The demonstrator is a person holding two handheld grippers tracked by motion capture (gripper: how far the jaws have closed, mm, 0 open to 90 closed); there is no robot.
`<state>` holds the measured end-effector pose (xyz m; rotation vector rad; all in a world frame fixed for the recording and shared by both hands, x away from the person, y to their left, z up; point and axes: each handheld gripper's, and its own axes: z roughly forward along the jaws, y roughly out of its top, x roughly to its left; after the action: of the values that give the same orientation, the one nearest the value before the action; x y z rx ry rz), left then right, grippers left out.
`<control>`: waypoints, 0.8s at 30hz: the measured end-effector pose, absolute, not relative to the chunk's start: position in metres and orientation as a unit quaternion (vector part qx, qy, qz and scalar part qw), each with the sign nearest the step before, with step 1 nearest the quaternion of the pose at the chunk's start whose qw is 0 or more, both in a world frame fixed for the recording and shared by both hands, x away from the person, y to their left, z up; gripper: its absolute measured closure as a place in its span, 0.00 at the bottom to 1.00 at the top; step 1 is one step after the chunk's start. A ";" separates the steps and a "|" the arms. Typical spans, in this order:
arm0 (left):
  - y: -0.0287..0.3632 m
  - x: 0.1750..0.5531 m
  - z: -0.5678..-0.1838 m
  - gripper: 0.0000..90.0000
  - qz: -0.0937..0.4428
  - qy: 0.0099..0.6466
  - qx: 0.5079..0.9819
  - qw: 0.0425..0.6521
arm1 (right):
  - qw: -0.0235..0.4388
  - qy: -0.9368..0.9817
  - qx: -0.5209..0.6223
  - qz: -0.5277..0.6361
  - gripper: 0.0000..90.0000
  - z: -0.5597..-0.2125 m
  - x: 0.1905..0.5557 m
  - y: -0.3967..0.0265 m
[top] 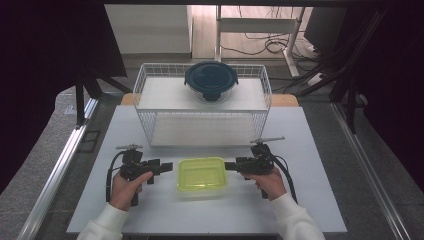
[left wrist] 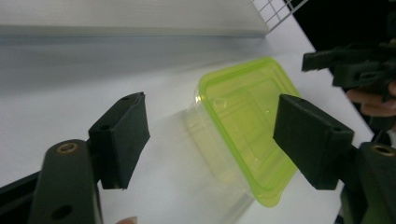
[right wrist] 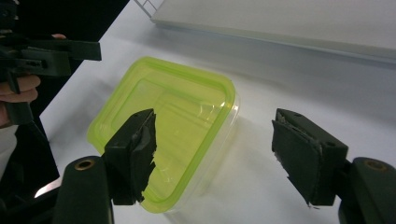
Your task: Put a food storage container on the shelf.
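Container (top: 202,174) with a yellow-green lid sits on the white table (top: 310,200), near the person's edge, between the two grippers and just in front of the wire basket (top: 150,125). Left gripper (top: 166,166) points at its left side, right gripper (top: 231,166) at its right; both are level and close to the walls, though contact cannot be confirmed from the high view. Jaws of both stand apart and hold nothing. In the left gripper view the container (left wrist: 243,126) lies ahead of the pads, not between them; the right gripper view gives the same reading (right wrist: 163,126).

Risks, as judged from this layout:
- Clear walls look thin and smooth. A squeeze from one side alone would likely push the box across the table rather than grip it.
- Uneven timing between the two hands could spin or tip it.
- Pads closing on the lid rim instead of the body may pop the lid off, if it is only resting; whether it is latched cannot be told.
- A lift toward the basket risks clipping its front wire edge. A round container with a dark lid (top: 211,80) already takes up the middle of the upper shelf.
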<state>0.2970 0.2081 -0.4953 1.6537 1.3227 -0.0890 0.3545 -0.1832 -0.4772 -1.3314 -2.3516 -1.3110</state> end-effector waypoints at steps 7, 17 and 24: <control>0.206 0.300 -0.506 0.31 -0.062 0.550 0.672 0.493 | 0.090 -0.777 -0.450 -0.431 0.39 -0.491 0.360 -0.176; 0.192 0.304 -0.519 0.38 -0.104 0.547 0.675 0.484 | 0.119 -0.767 -0.466 -0.426 0.45 -0.505 0.360 -0.174; 0.187 0.305 -0.527 0.49 -0.133 0.548 0.672 0.479 | 0.153 -0.748 -0.485 -0.427 0.59 -0.514 0.358 -0.174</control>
<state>0.3048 0.1869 -0.5267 1.6400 1.3385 -0.3242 0.3577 -0.1736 -0.5136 -1.3910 -2.1461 -1.2239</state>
